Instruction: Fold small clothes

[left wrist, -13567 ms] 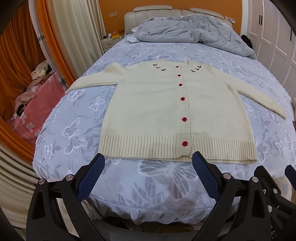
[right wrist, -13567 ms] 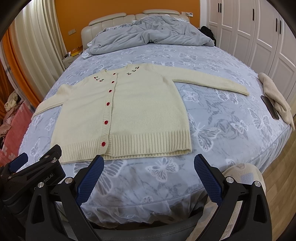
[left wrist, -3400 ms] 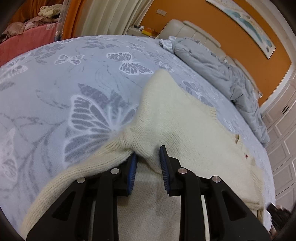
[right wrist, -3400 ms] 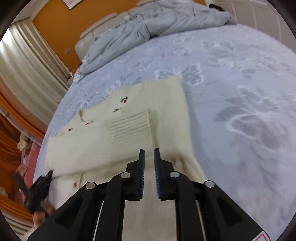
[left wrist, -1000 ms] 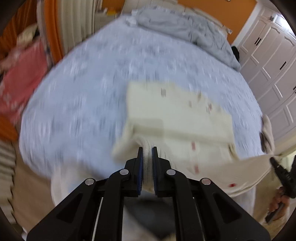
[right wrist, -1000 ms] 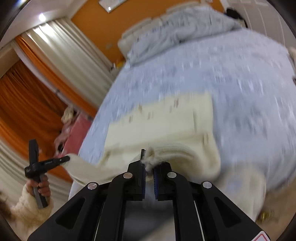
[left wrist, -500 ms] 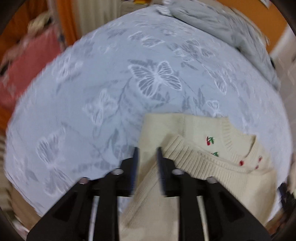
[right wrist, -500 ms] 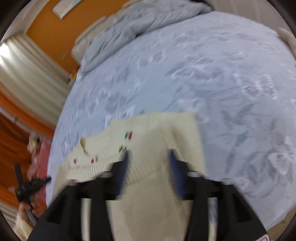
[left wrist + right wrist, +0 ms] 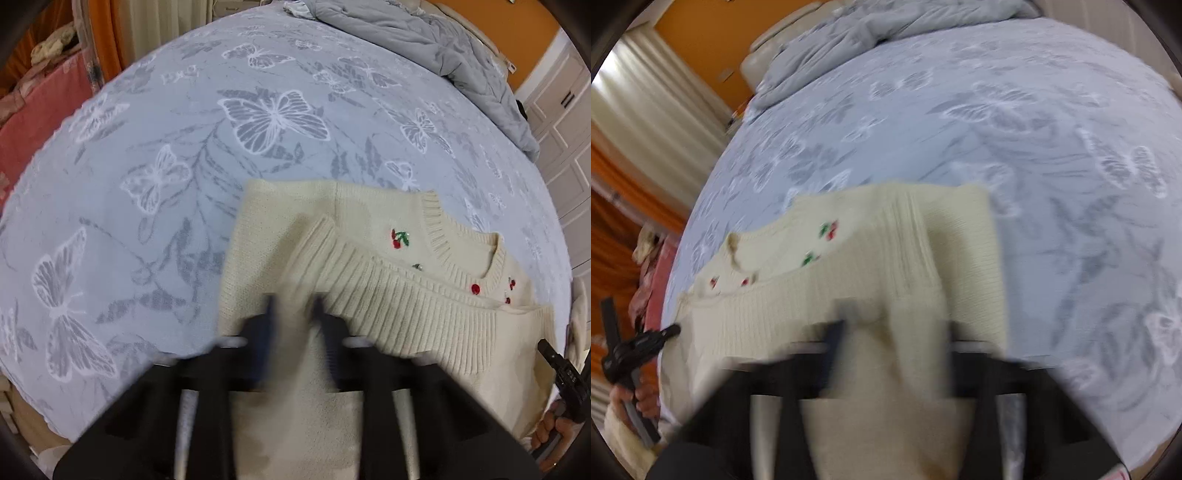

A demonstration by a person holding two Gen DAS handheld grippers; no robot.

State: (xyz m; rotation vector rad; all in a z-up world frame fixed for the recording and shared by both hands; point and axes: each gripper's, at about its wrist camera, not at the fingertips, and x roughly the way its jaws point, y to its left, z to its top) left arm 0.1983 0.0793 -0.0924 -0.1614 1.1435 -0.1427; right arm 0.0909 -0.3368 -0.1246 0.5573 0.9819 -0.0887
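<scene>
The cream cardigan (image 9: pixel 373 258) lies folded on the butterfly bedsheet (image 9: pixel 155 155), near the near edge of the bed, with its long axis from left to right. Its ribbed hem (image 9: pixel 402 306) is laid up over the chest, close under the cherry neckline (image 9: pixel 461 247), which points to the far side. The left gripper (image 9: pixel 293 325) and right gripper (image 9: pixel 894 332) are blurred, each with fingers spread over the near fold, pinching nothing.
</scene>
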